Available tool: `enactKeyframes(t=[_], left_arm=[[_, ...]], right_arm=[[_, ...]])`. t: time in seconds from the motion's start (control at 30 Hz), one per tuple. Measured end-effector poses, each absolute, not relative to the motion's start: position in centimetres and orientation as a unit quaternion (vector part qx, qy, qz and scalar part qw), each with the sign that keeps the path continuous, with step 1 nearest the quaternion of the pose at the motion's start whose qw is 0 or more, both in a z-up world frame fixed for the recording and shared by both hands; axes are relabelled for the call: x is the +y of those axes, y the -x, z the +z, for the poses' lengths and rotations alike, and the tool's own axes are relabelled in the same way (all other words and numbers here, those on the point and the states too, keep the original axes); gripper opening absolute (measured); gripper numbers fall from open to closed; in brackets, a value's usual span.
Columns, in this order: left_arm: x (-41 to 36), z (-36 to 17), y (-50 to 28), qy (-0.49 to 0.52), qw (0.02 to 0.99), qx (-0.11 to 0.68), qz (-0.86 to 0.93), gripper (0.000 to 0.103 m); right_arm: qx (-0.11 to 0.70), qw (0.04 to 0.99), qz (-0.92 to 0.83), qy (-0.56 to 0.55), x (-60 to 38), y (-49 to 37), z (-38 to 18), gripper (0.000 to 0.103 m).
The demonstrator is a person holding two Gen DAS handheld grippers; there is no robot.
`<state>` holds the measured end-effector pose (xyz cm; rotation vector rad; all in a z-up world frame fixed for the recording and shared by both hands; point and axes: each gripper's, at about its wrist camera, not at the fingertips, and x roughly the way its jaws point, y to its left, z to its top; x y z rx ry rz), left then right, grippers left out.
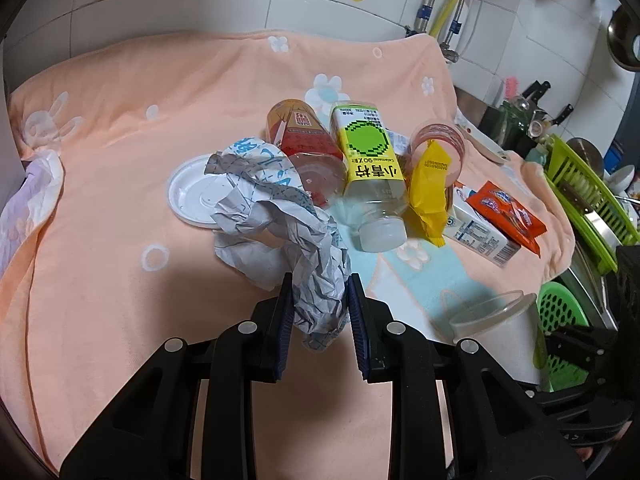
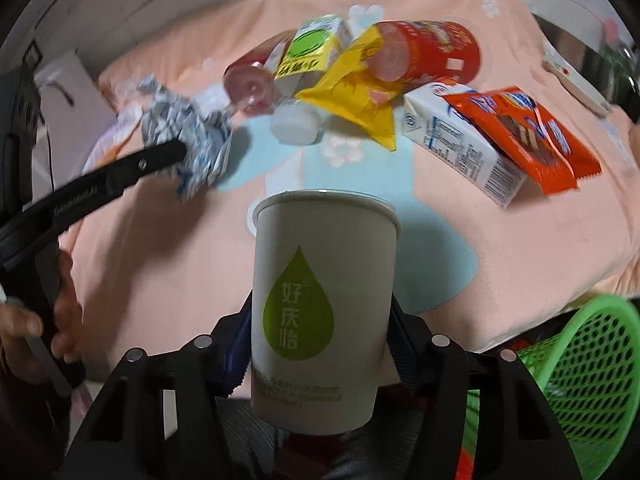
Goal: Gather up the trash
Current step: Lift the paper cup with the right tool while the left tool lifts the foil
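My left gripper [image 1: 319,300] is shut on a crumpled white and blue paper wrapper [image 1: 276,216], held just above the peach towel [image 1: 120,200]; it also shows in the right wrist view [image 2: 188,148]. My right gripper [image 2: 320,344] is shut on a white paper cup with a green drop logo [image 2: 320,312], held upright near the towel's front edge; the cup shows in the left wrist view [image 1: 500,332]. More trash lies in a pile: a yellow-green labelled bottle [image 1: 368,164], a red-labelled bottle [image 1: 304,136], a yellow packet [image 1: 428,188], a red cup [image 2: 432,52], a milk carton [image 2: 460,144] and an orange wrapper [image 2: 528,136].
A white plastic lid [image 1: 192,192] lies left of the pile. A green perforated basket [image 2: 592,384] stands low at the right, beyond the towel's edge. A green dish rack [image 1: 584,196] and kitchenware crowd the right side. A tiled wall is behind.
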<state>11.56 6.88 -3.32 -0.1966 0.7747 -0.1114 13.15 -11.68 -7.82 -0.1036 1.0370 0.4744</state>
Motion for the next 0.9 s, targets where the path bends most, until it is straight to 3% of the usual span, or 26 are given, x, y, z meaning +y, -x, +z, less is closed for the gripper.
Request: enactKeyframes(t=[0.5,0.9], left_arm=[[8.8,-3.6,-11.2,0.119,0.921,0.367,-0.053,0.025],[9.5,-3.5,-11.2,0.128,0.921,0.364,-0.049,0.025]], right_arm=[[0.526,0.718,0.222,0.397,-5.6,-16.2,-4.2,0.056],[0.526,0.674,0.223,0.469,-3.9,-16.3,-3.2,0.056]])
